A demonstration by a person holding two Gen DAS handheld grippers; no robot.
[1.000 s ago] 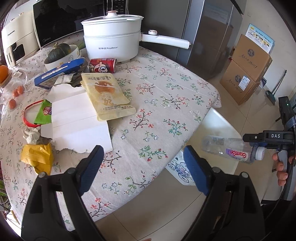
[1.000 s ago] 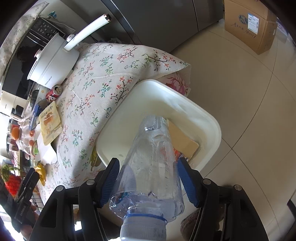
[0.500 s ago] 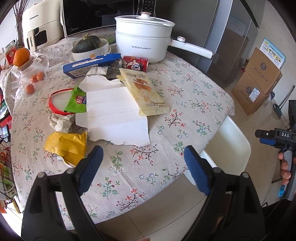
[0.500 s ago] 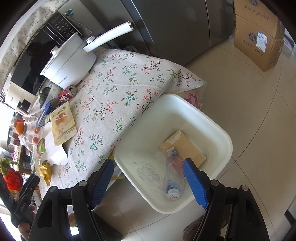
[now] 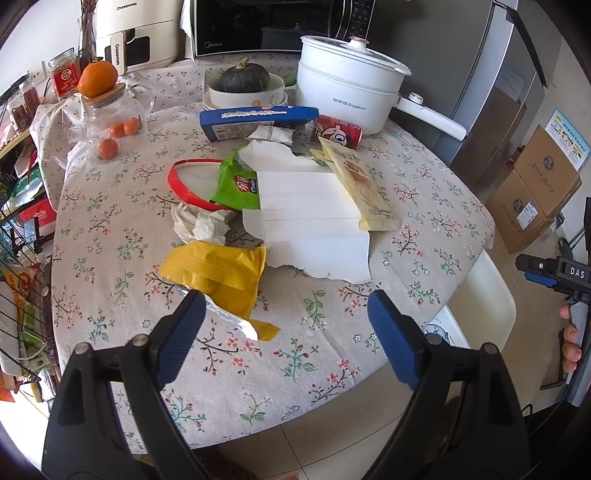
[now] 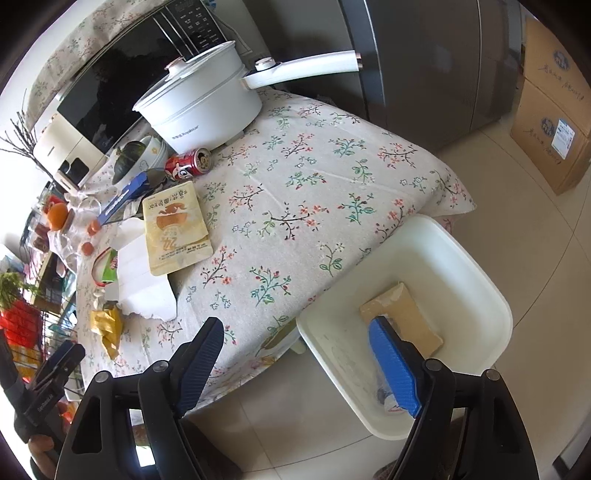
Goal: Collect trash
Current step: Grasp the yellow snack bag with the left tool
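Trash lies on the floral tablecloth: a yellow wrapper (image 5: 218, 275), crumpled paper (image 5: 201, 225), a torn white carton (image 5: 310, 221), a green packet (image 5: 238, 182), a beige pouch (image 5: 360, 184), a red can (image 5: 338, 134) and a blue box (image 5: 258, 120). My left gripper (image 5: 286, 343) is open and empty, just in front of the yellow wrapper. My right gripper (image 6: 295, 363) is open and empty, above the near rim of the white bin (image 6: 476, 273) beside the table. In the bin lie a brown card (image 6: 406, 310) and a plastic bottle (image 6: 388, 397), mostly hidden behind my right finger.
A white electric pot (image 5: 347, 96) with a long handle, a bowl with a squash (image 5: 242, 83), a glass jar with an orange (image 5: 98, 79) and a microwave (image 5: 258, 26) stand at the table's back. A fridge (image 5: 491, 92) and cardboard boxes (image 5: 535, 192) are on the right.
My right gripper opened and let the plastic bottle fall into the white bin, then drew back. My left gripper swung left over the table toward the yellow wrapper.
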